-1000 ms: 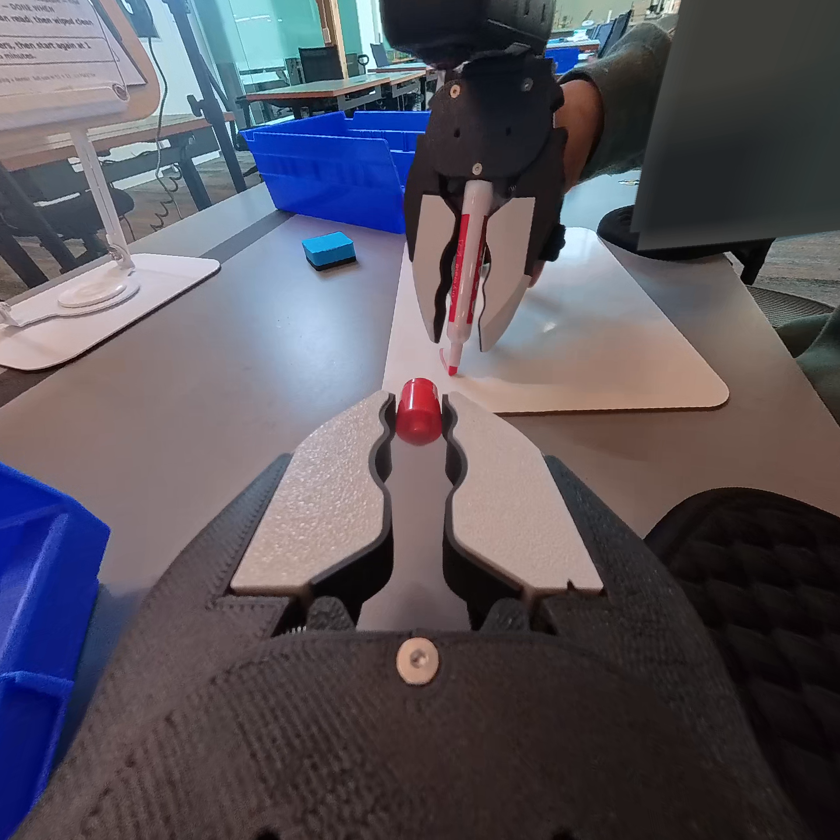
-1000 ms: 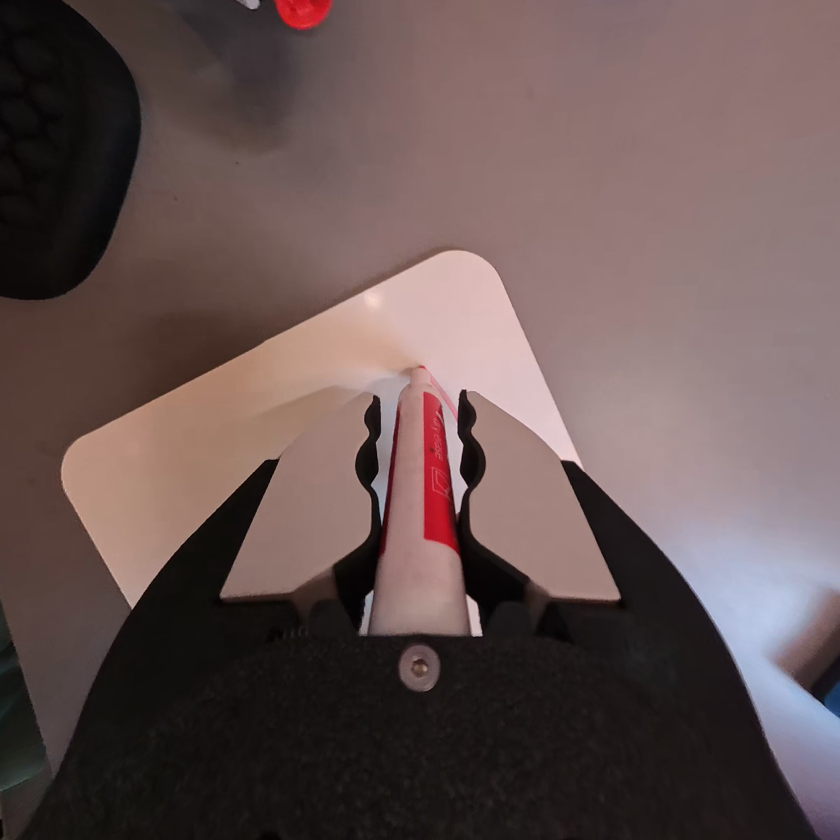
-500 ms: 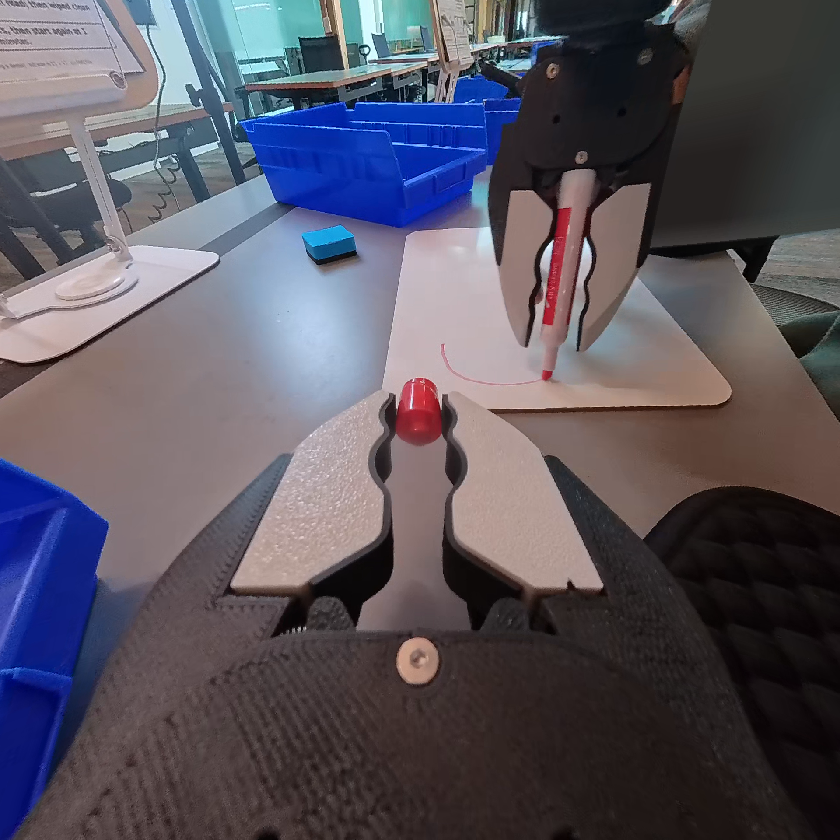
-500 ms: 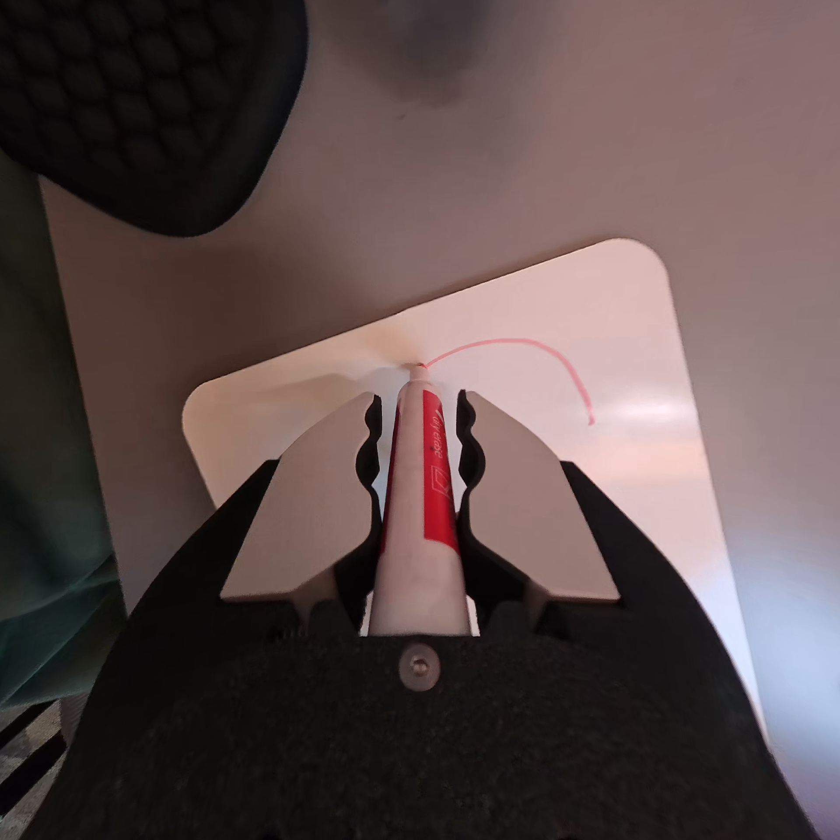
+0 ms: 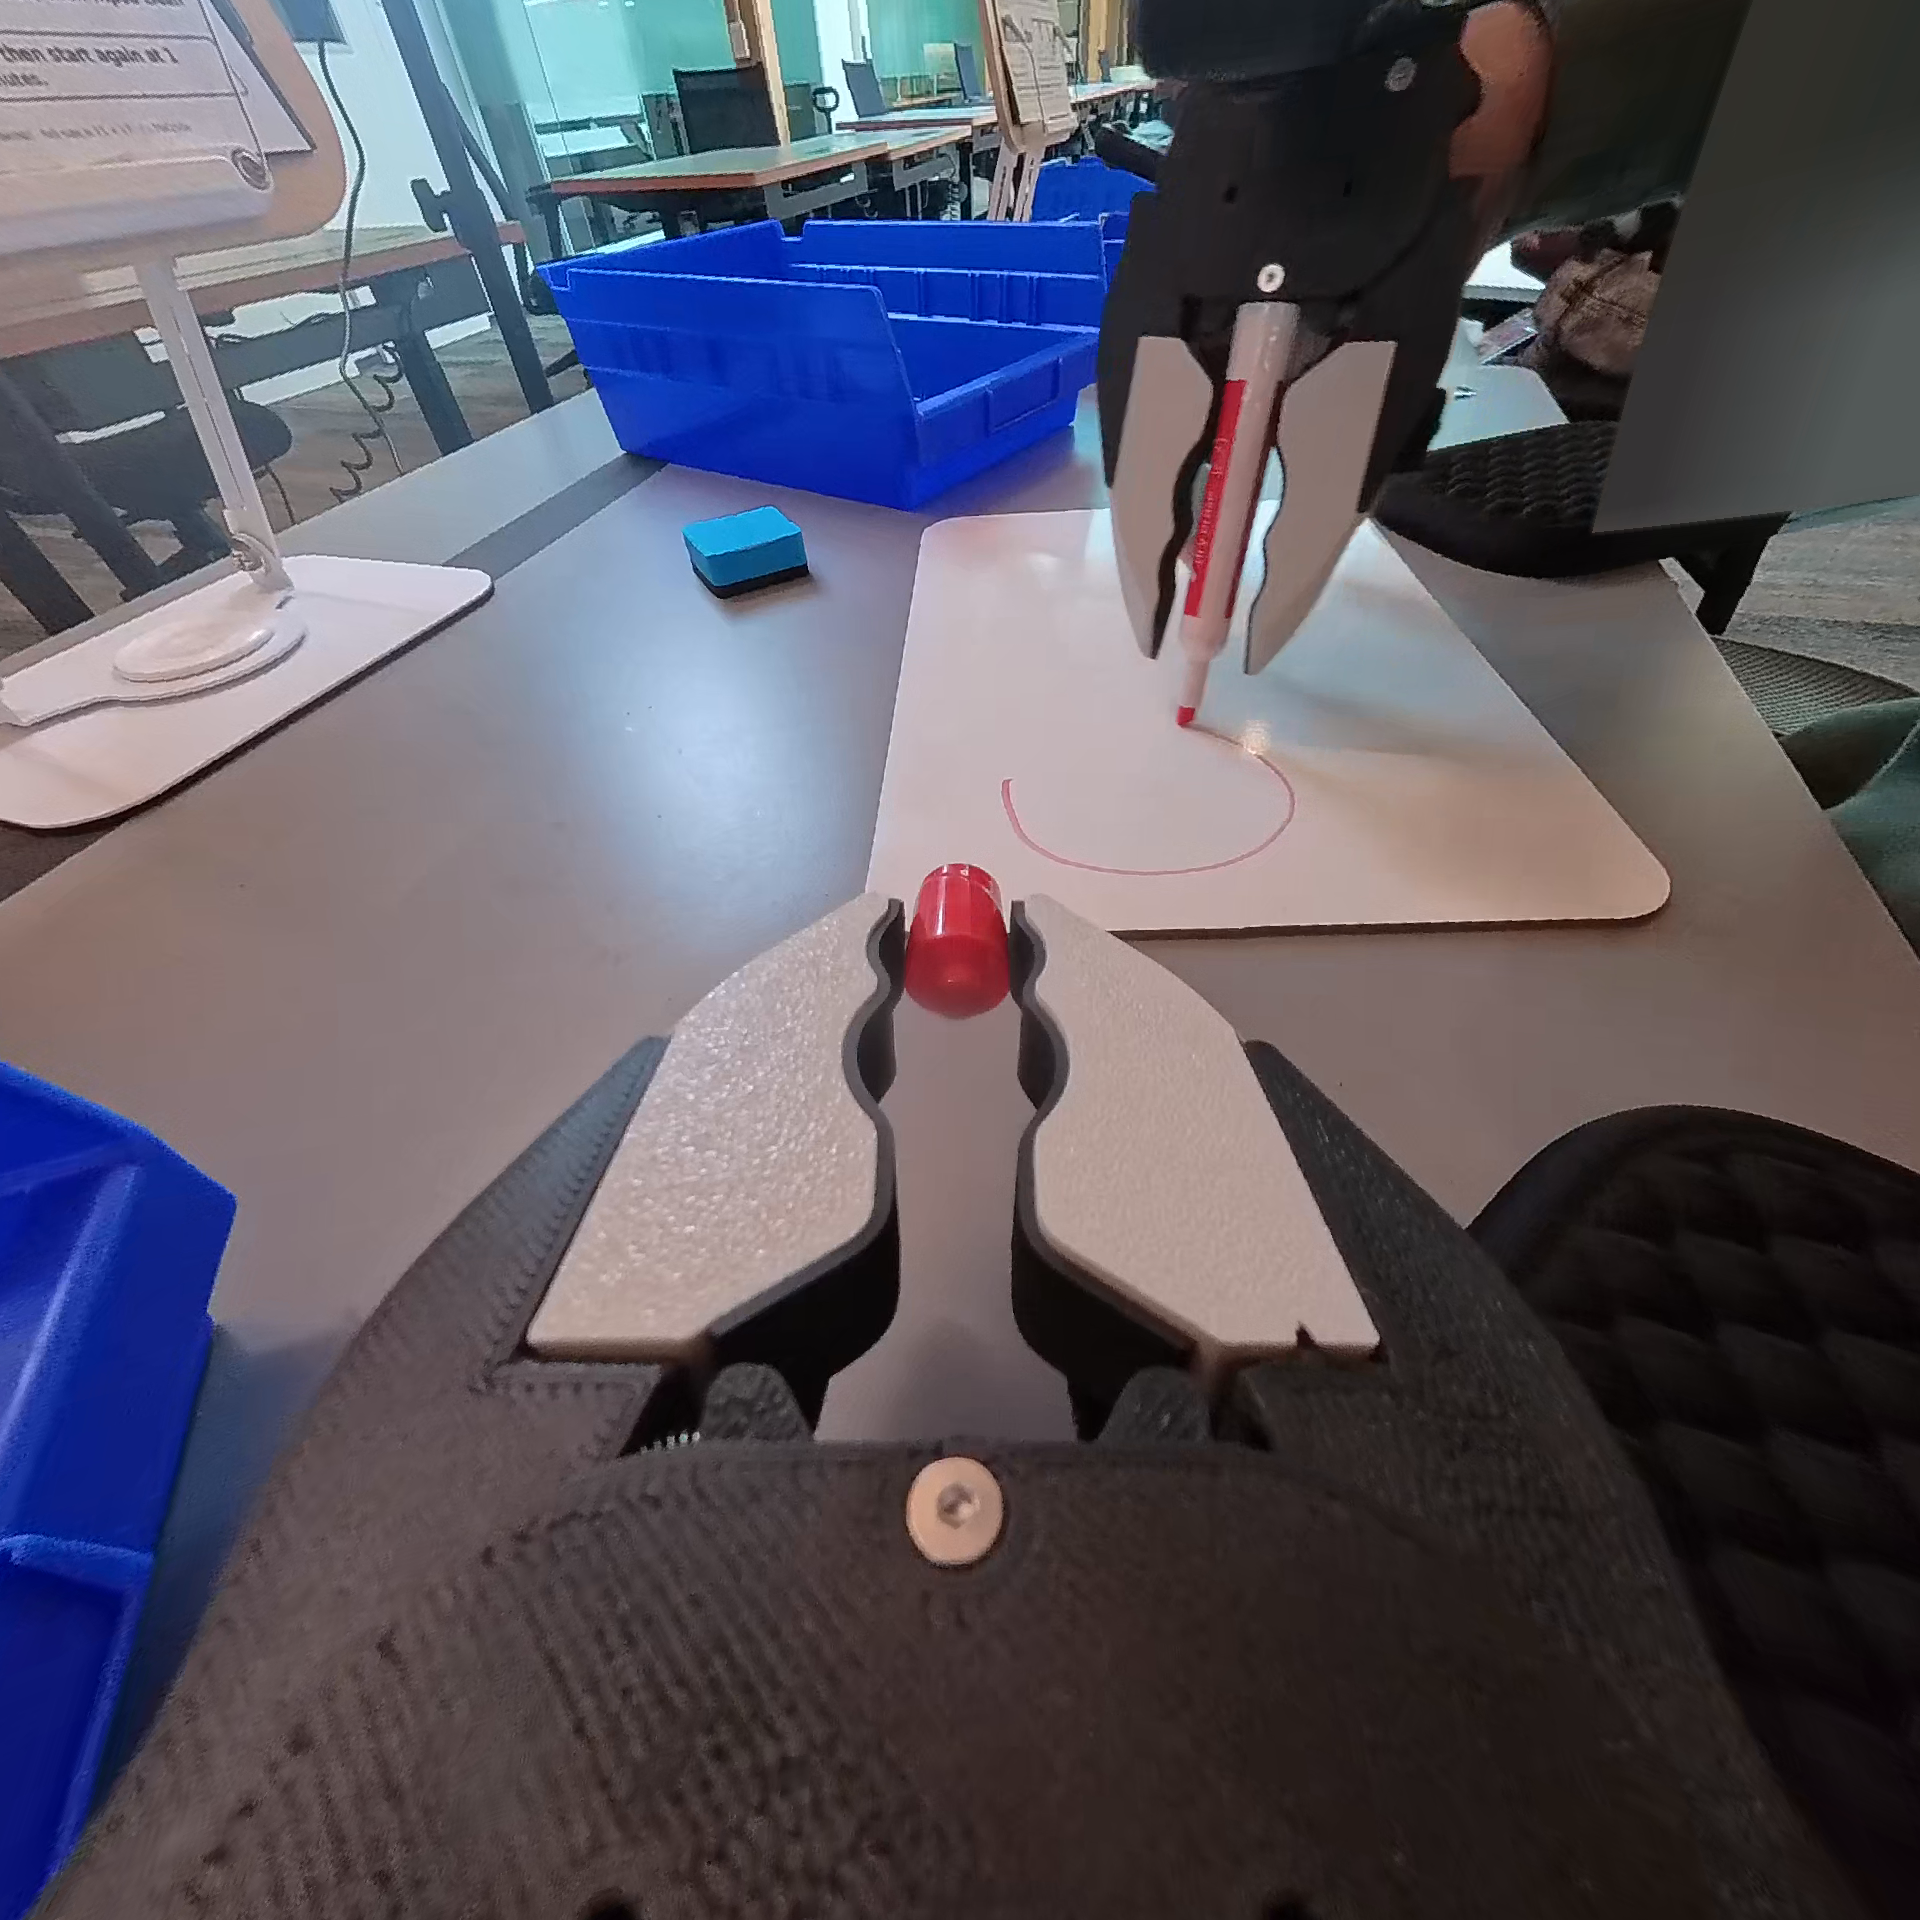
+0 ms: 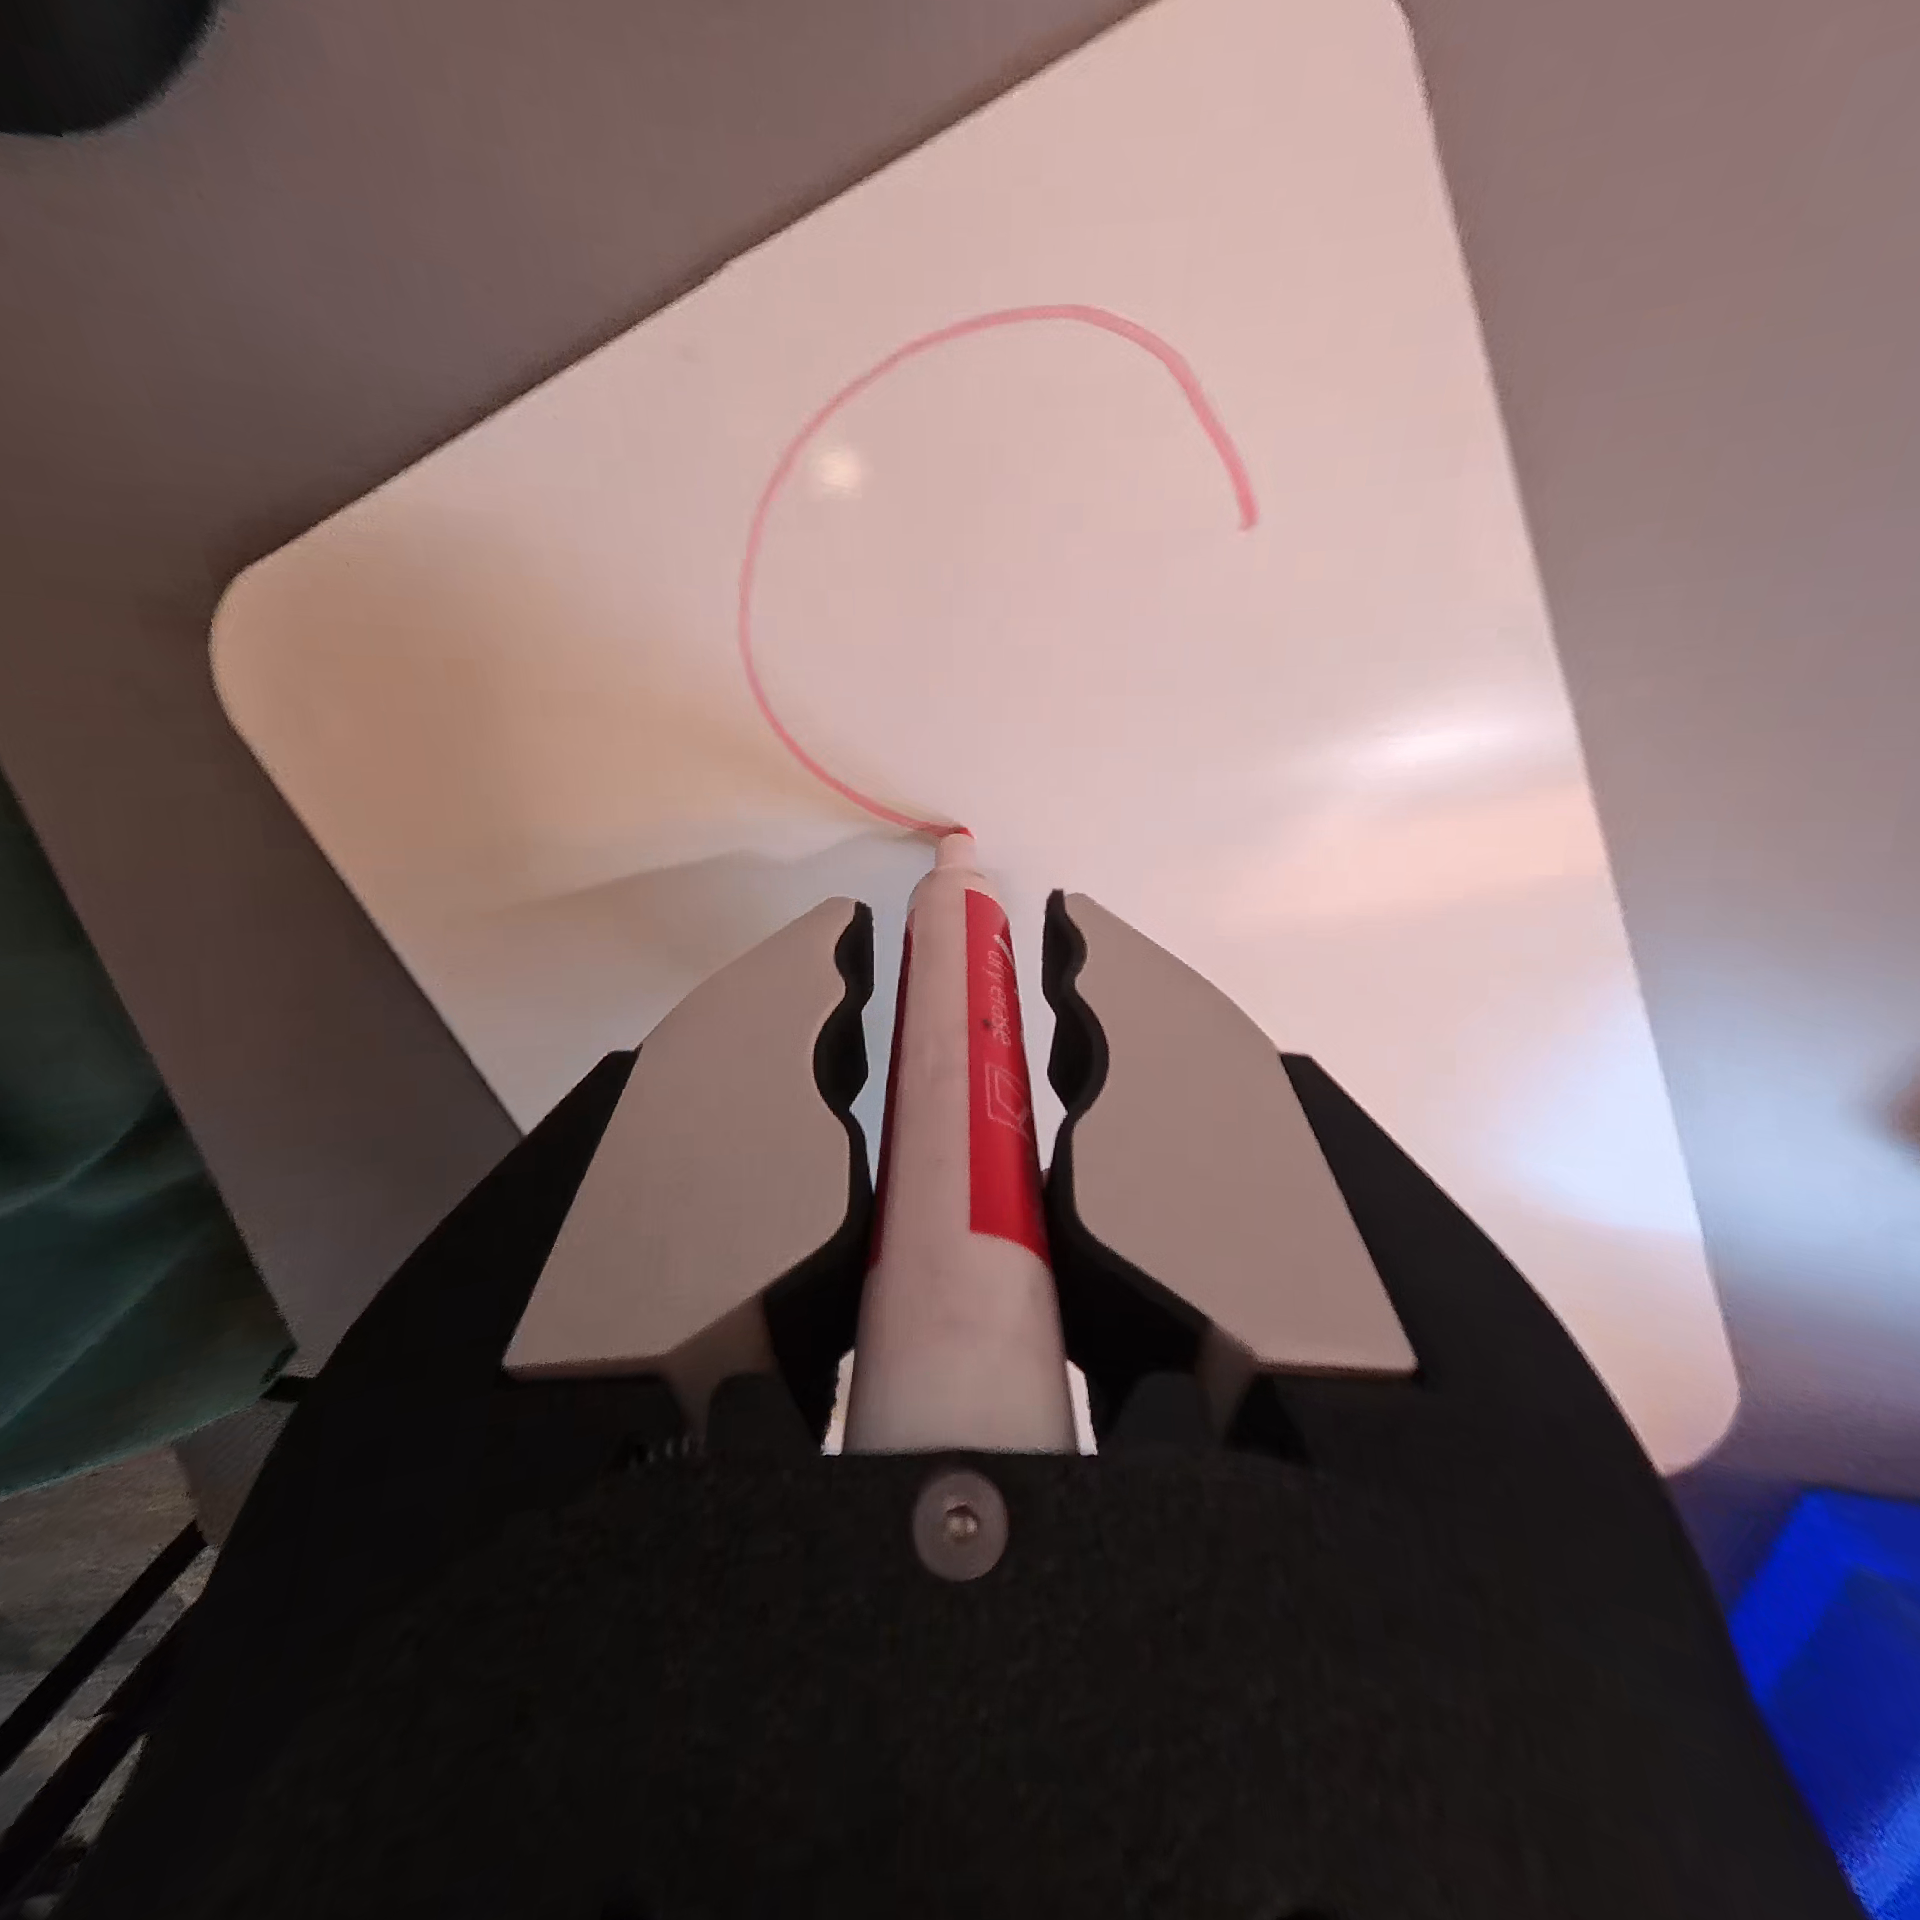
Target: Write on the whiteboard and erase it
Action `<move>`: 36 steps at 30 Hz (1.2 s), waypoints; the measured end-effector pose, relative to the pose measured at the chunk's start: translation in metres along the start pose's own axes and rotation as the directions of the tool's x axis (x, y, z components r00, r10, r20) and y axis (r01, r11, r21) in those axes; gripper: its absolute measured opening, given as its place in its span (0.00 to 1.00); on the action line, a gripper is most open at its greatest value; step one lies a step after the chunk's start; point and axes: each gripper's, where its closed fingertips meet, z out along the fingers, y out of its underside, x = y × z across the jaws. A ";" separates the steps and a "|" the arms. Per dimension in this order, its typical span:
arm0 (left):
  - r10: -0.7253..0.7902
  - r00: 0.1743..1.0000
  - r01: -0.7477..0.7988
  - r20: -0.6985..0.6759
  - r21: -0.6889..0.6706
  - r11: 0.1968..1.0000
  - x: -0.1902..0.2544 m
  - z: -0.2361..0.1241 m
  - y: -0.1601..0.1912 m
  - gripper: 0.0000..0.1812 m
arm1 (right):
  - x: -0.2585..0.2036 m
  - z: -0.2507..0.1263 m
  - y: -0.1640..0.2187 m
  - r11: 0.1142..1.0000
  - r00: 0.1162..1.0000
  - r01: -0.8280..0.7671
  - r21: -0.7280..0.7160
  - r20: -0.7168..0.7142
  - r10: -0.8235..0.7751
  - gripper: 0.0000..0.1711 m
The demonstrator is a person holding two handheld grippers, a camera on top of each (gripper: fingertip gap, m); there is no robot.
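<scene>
1. Grey tabletop (image 5: 540, 831) under both tools, in an office room of desks and glass partitions; blue bins (image 5: 831, 353) far ahead of the left gripper, a white sign stand (image 5: 208, 623) off to its front-left, a black mesh chair back at its right.

2. Left gripper (image 5: 954, 914) — low over the table, jaws nearly closed and pinching the red marker cap (image 5: 954, 951) at the very fingertips. Otherwise idle, pointed at the near edge of the whiteboard (image 5: 1455, 810), which begins just past its tips.

3. Right gripper (image 6: 954, 904) — closed on the red-and-white marker (image 6: 966, 1091), barrel lying along the gap between the fingers, nib projecting beyond them. Held steeply, tilted only a little off upright in the left wrist view, nib (image 5: 1185, 715) touching the board.

4. Red arc (image 6: 935, 353) — an unfinished ring. One end under the nib, right at the tool's tip; the free end (image 6: 1245, 523) ahead of the fingers and to their right, well apart from the nib.

5. Deciding relation, as a judgement: gap in the ring lies forward-right of the marker tip, so closing the shape calls for a curve out to the right and then away from the gripper, nib kept pressed down. Right gripper alone placed for it.

6. Blue-topped eraser (image 5: 745, 549) — on the table beside the board's far-left corner, ahead and slightly left of the left gripper, nearer that side than the right. Untouched; erasing not yet begun, writing judged about two-thirds round its first shape.

7. Risk, also a judgement: steep marker gripped by the barrel only — possible slip or skipping line under uneven pressure.
</scene>
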 end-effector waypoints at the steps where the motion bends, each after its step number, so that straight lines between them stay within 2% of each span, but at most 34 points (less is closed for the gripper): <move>1: 0.000 1.000 0.000 -0.001 0.001 1.000 0.000 0.000 0.000 0.11 | 0.007 0.000 0.000 1.000 1.000 -0.003 -0.001 -0.012 0.003 0.19; 10: -0.002 1.000 0.002 -0.002 0.001 1.000 0.000 0.000 0.000 0.11 | 0.045 0.009 -0.031 0.999 0.999 0.036 0.022 -0.039 -0.035 0.19; 18: -0.012 1.000 0.012 -0.005 0.000 1.000 0.000 -0.001 0.001 0.11 | 0.041 0.011 -0.062 0.992 0.997 0.076 0.098 -0.009 -0.076 0.19; 24: -0.013 1.000 0.013 -0.006 0.001 1.000 0.000 0.000 0.001 0.11 | 0.050 -0.017 -0.027 0.991 0.998 -0.028 0.131 -0.053 0.035 0.19; 28: -0.007 1.000 0.007 -0.003 -0.003 1.000 0.000 0.000 0.001 0.11 | 0.050 -0.014 -0.008 0.991 0.995 -0.059 0.121 -0.069 0.068 0.19; 36: 0.010 1.000 -0.010 -0.005 -0.006 1.000 0.003 0.001 0.001 0.11 | 0.054 -0.008 0.000 0.993 0.993 -0.070 0.098 -0.086 0.078 0.19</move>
